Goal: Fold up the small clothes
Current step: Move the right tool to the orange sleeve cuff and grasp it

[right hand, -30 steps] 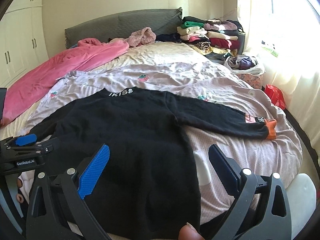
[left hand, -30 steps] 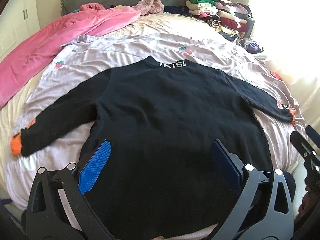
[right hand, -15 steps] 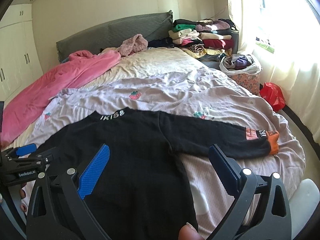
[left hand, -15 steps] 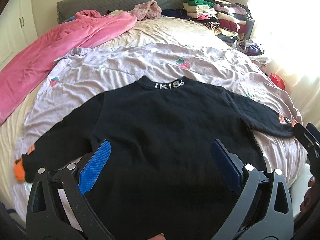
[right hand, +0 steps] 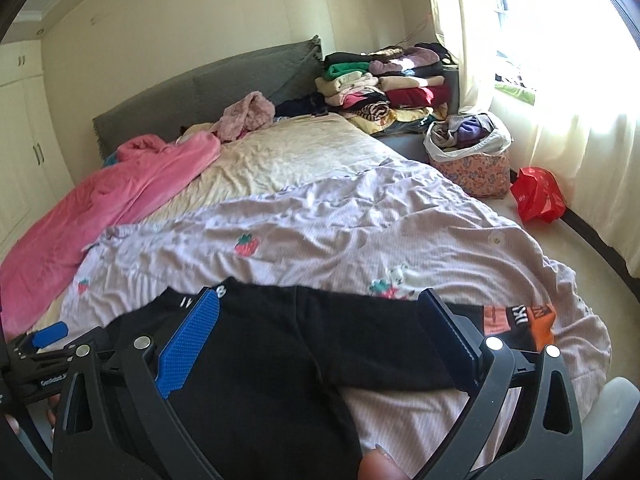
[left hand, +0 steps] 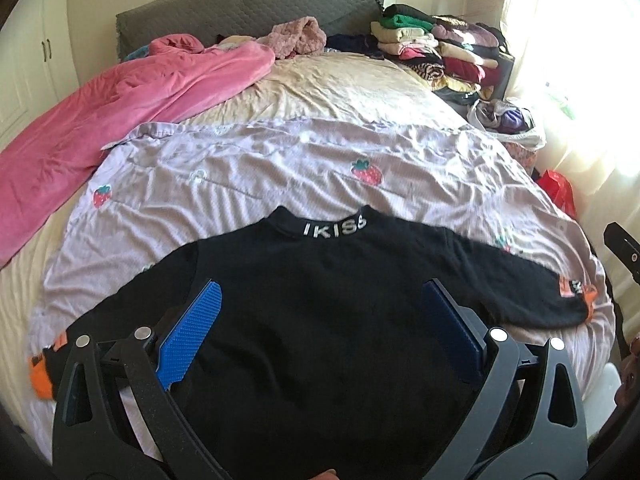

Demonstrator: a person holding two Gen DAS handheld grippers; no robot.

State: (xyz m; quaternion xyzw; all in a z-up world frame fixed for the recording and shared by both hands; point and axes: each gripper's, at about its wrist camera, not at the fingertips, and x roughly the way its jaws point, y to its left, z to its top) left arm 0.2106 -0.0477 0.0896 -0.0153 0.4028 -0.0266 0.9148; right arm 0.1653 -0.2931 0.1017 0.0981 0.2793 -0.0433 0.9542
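- I'm looking over a bed [left hand: 328, 80] with a grey headboard, covered by a lilac strawberry-print sheet [left hand: 280, 168].
- My left gripper [left hand: 320, 332] has its jaws spread wide and holds nothing, above the black sweater [left hand: 320, 300].
- My right gripper [right hand: 320, 336] is equally wide and holds nothing, over the sweater's right sleeve [right hand: 380, 340].
- The sweater lies flat, sleeves spread, collar toward the headboard.
- Beyond lie a pink blanket [left hand: 120, 100] and stacked folded clothes [right hand: 384, 84].

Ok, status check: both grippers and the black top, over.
Left gripper open, right gripper open, both empty. Black sweater flat on lilac strawberry sheet, sleeves spread, unfolded. Nothing lying on it.
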